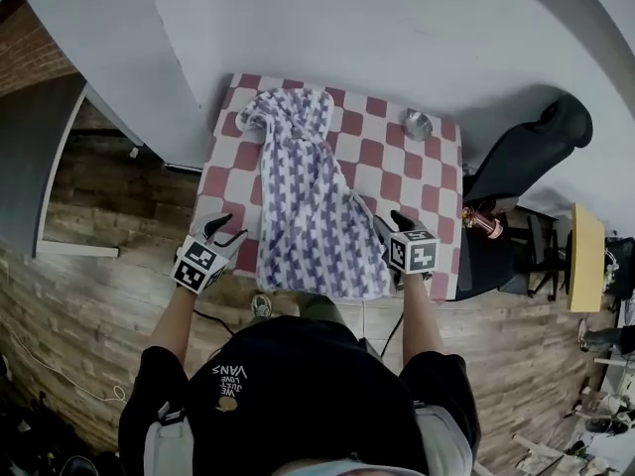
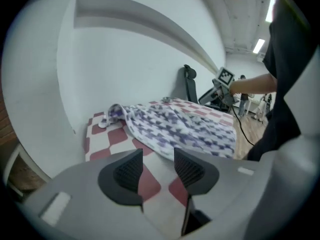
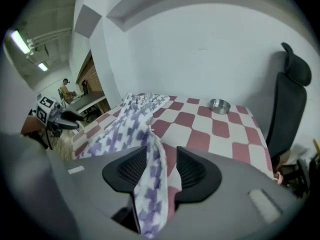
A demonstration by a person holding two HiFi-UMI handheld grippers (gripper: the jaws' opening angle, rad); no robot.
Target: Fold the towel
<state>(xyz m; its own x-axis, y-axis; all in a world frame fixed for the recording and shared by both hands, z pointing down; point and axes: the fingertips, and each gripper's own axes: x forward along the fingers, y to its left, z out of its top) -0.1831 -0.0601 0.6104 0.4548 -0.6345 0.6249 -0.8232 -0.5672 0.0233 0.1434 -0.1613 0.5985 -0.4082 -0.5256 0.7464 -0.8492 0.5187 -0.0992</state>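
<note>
This looks like an office or lab workroom: a black office chair point(image 1: 531, 142) stands by a checked table point(image 1: 442, 181), with white walls point(image 1: 397, 28), a brick wall point(image 1: 30, 58), a wood-plank floor point(image 1: 89, 305), strip lights point(image 3: 20, 41) overhead and a person point(image 3: 65, 89) at a far desk point(image 3: 87, 103).

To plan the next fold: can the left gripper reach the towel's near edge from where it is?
Probably yes. The left gripper, open and empty, sits just beside the towel, with only bare checked table between them.
</note>
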